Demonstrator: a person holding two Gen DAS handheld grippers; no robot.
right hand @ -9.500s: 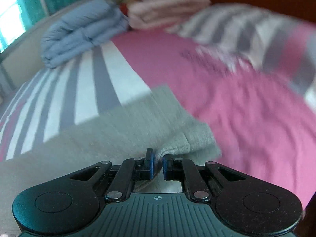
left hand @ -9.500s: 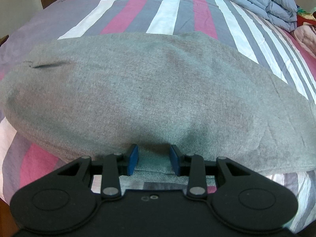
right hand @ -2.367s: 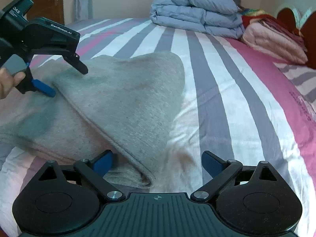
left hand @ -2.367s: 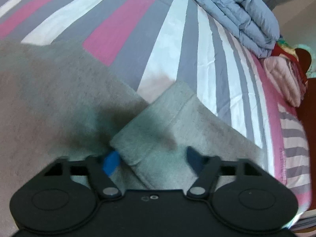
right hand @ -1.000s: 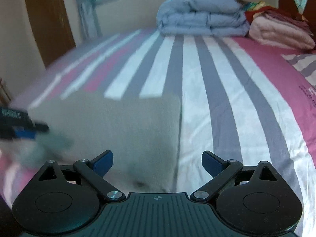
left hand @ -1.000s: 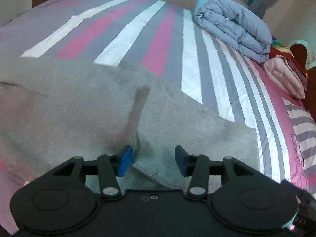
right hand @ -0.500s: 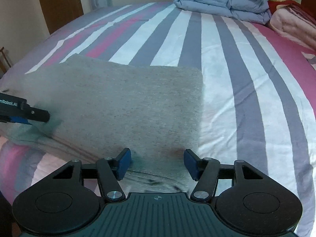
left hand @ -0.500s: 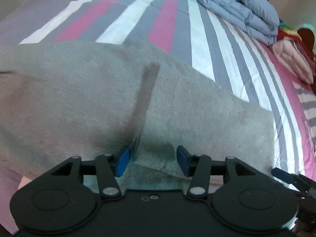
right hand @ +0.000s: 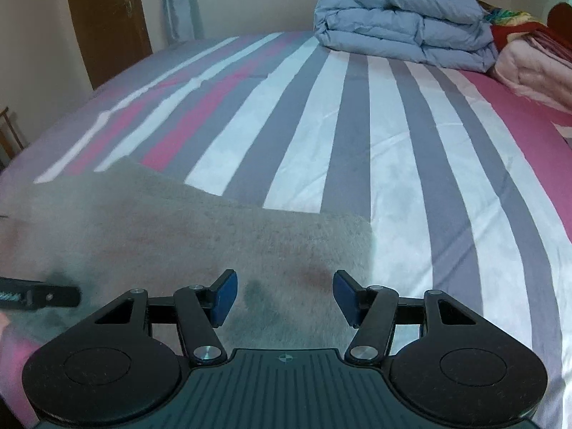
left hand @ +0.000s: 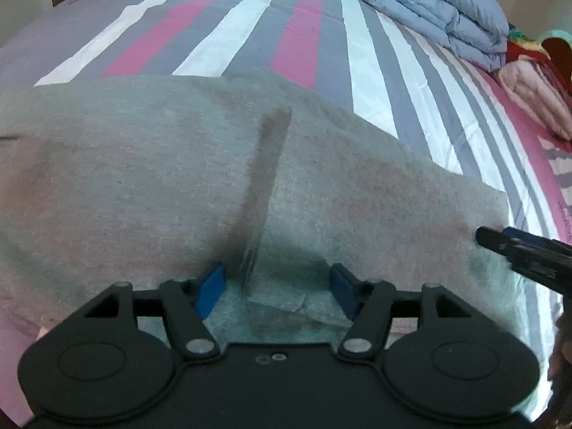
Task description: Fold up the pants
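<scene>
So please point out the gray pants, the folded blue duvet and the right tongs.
gray pants [left hand: 143, 193], left wrist view, flat top layer
folded blue duvet [right hand: 400, 18], right wrist view, upper fold
right tongs [right hand: 285, 298], right wrist view, between fingertips

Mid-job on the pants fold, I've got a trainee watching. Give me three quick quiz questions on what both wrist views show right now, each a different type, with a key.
1. True or false: the left gripper is clamped shut on the gray pants.
2. Multiple choice: what lies at the far end of the striped bed? A) a folded blue-gray comforter B) a laptop C) a stack of plates
3. Fill in: the right gripper hovers with its fingers ____ over the pants' right end.

Key: 1 false, both fingers stand apart. 2 A, the comforter. 3 open.
</scene>
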